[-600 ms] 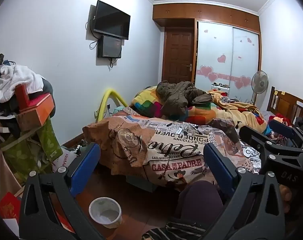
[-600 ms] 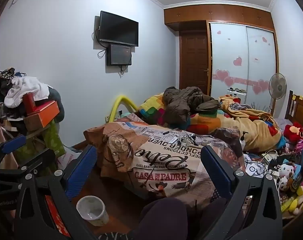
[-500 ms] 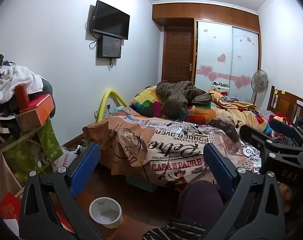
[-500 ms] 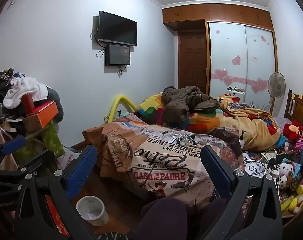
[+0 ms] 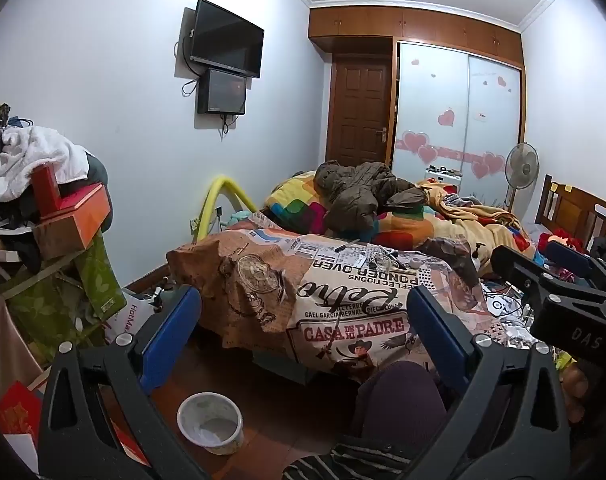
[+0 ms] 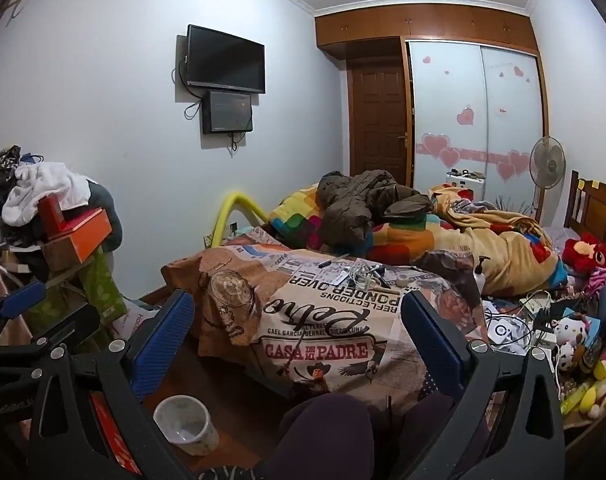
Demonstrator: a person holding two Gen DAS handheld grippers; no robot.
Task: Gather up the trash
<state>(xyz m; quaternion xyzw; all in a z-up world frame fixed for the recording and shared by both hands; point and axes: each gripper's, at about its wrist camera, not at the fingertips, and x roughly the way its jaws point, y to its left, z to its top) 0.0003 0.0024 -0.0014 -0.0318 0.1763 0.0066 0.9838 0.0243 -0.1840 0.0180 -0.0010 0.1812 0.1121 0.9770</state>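
Observation:
A white plastic tub stands on the wooden floor in front of the bed, low between my fingers. Small loose items, pens and scraps, lie on the printed blanket covering the bed's near end. My left gripper is open and holds nothing, blue pads wide apart, well short of the bed. My right gripper is open and holds nothing too. It shows at the right edge of the left wrist view; the left gripper appears at the left of the right wrist view.
A person's knee in dark trousers sits low in front. A pile of boxes and clothes stands at the left. Cables and toys crowd the right side of the bed. A fan stands by the wardrobe.

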